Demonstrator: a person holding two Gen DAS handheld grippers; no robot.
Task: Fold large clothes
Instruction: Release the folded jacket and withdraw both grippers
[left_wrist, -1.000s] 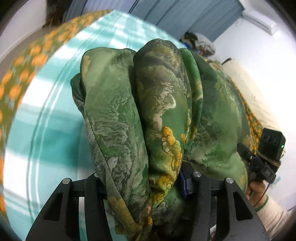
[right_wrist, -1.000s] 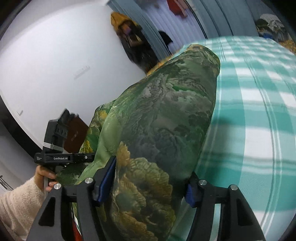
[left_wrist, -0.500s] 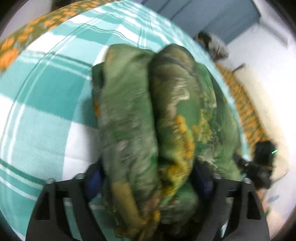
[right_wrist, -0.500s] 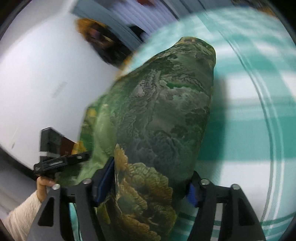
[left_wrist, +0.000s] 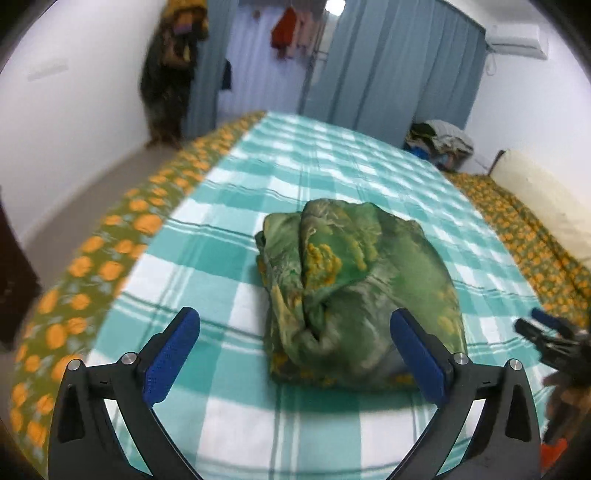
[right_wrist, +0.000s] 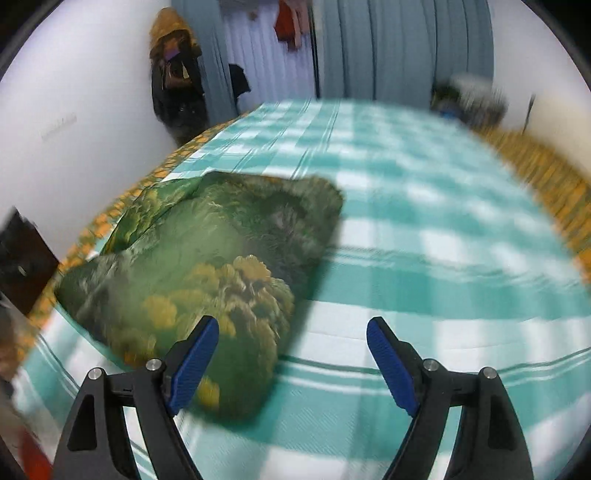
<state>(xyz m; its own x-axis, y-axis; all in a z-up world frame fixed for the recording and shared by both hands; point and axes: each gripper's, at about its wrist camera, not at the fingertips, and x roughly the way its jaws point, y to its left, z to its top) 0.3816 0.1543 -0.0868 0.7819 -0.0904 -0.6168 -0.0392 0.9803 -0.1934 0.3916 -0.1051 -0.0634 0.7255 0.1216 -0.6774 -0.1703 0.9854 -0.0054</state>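
A folded green garment (left_wrist: 354, 288) with yellow and grey print lies as a thick bundle on the teal checked bedspread (left_wrist: 236, 206). My left gripper (left_wrist: 295, 343) hangs above and in front of it, its jaws opening wide, blue pads clear of the cloth. In the right wrist view the same garment (right_wrist: 207, 273) lies to the left. My right gripper (right_wrist: 291, 350) is also opening; its left pad overlaps the bundle's near corner in the picture without pressing it. The right gripper shows blurred at the left view's right edge (left_wrist: 550, 339).
An orange-flowered cover (left_wrist: 110, 266) borders the bed on both sides. Blue curtains (left_wrist: 388, 62) and hanging clothes (left_wrist: 291, 33) stand at the back. A pile of laundry (left_wrist: 439, 140) sits at the far right corner, and a dark hanging coat (left_wrist: 170, 74) is at the far left.
Both grippers let go of the green bundle, opened wide and pulled back and up. The bundle now rests free on the bedspread.
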